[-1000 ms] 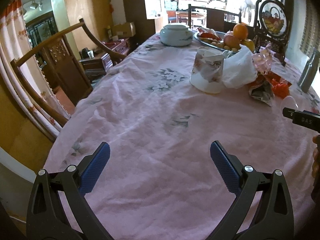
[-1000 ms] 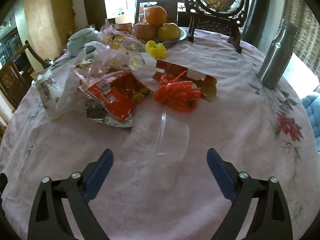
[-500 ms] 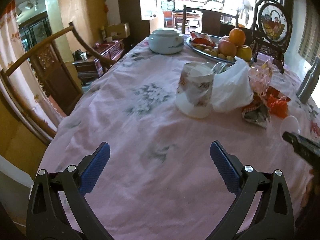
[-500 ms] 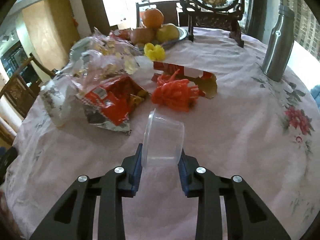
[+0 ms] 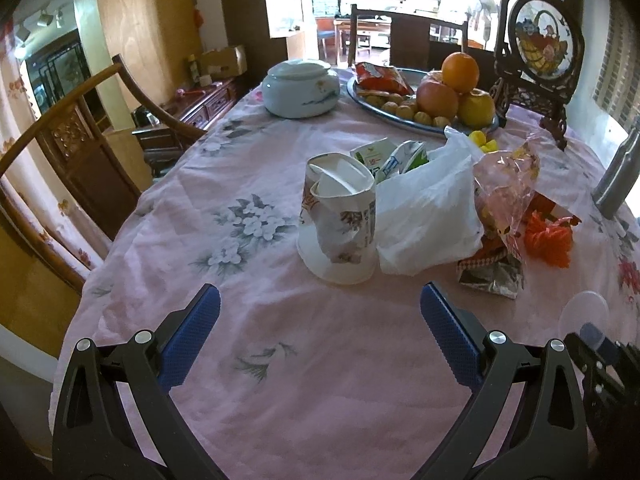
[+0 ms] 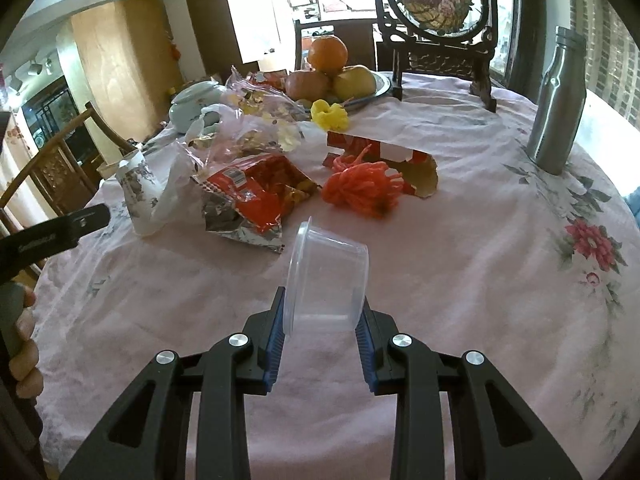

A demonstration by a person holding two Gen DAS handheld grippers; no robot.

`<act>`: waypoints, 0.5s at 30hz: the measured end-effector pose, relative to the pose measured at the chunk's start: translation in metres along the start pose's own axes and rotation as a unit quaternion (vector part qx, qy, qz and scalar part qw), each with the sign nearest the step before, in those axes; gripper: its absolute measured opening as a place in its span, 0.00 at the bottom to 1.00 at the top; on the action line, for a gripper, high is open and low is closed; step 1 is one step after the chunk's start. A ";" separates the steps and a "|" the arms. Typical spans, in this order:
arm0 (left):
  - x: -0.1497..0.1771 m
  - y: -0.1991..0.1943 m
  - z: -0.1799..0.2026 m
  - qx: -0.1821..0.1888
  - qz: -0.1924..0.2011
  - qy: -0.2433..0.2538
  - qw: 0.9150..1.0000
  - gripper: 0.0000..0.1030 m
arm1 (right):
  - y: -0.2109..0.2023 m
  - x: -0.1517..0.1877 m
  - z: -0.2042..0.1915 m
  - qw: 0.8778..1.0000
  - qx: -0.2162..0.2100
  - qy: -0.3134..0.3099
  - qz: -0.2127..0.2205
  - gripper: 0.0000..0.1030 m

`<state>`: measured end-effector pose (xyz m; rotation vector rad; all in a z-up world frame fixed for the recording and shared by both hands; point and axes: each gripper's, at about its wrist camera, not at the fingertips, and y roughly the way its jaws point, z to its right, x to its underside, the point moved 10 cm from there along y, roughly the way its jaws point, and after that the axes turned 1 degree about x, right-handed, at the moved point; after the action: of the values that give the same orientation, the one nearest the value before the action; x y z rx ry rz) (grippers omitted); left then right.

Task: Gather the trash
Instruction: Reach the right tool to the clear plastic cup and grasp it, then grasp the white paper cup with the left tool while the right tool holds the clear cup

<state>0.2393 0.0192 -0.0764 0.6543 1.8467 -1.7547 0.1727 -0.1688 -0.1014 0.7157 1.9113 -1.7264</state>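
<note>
A clear plastic tub (image 6: 326, 276), judged light, thin-walled and easily crushed, is held by its sides above the tablecloth (image 6: 480, 280) in the right gripper (image 6: 322, 330), while the left gripper (image 5: 320, 338) is spread wide.

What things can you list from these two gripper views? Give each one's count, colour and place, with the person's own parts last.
plastic tub: 1, clear, in right gripper
snack wrapper: 1, red and silver, table centre
paper cup: 1, white, crumpled, beside the bag
plastic bag: 1, white, right of cup
orange tangle: 1, behind tub
bottle: 1, steel, table's right side
fruit plate: 1, far end
lidded jar: 1, pale blue, far left
tablecloth: 1, pink floral
left gripper: open
right gripper: shut on tub
</note>
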 end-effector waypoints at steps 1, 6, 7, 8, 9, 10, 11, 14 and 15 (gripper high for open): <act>-0.001 0.002 0.000 -0.001 0.000 -0.001 1.000 0.94 | 0.000 0.000 -0.001 1.000 -0.003 -0.001 0.002 0.32; -0.012 0.011 0.003 -0.003 0.002 -0.008 1.000 0.94 | 0.002 0.002 -0.003 1.000 -0.014 0.001 0.002 0.32; -0.015 0.013 0.004 -0.003 0.002 -0.009 1.000 0.94 | 0.002 0.003 -0.002 1.000 -0.017 0.001 0.002 0.32; -0.017 0.015 0.003 -0.006 0.001 -0.011 1.000 0.94 | 0.003 0.003 -0.002 1.000 -0.017 0.001 0.002 0.32; -0.019 0.018 -0.001 -0.013 -0.004 -0.014 1.000 0.94 | 0.004 0.003 -0.002 1.000 -0.017 0.001 0.003 0.32; -0.020 0.020 -0.002 -0.010 -0.006 -0.019 1.000 0.94 | 0.004 0.003 -0.002 1.000 -0.019 0.002 0.003 0.32; -0.021 0.022 -0.004 -0.001 -0.010 -0.027 1.000 0.94 | 0.004 0.003 -0.002 1.000 -0.021 0.002 0.002 0.32; -0.023 0.028 -0.009 0.008 -0.016 -0.043 0.999 0.94 | 0.003 0.002 -0.003 1.000 -0.024 0.000 0.004 0.32; -0.024 0.031 -0.006 0.008 -0.016 -0.038 0.999 0.94 | 0.002 0.002 -0.004 1.000 -0.027 0.000 0.005 0.32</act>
<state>0.2777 0.0271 -0.0836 0.5587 1.8035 -1.7920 0.1725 -0.1649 -0.1038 0.7028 1.9438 -1.6615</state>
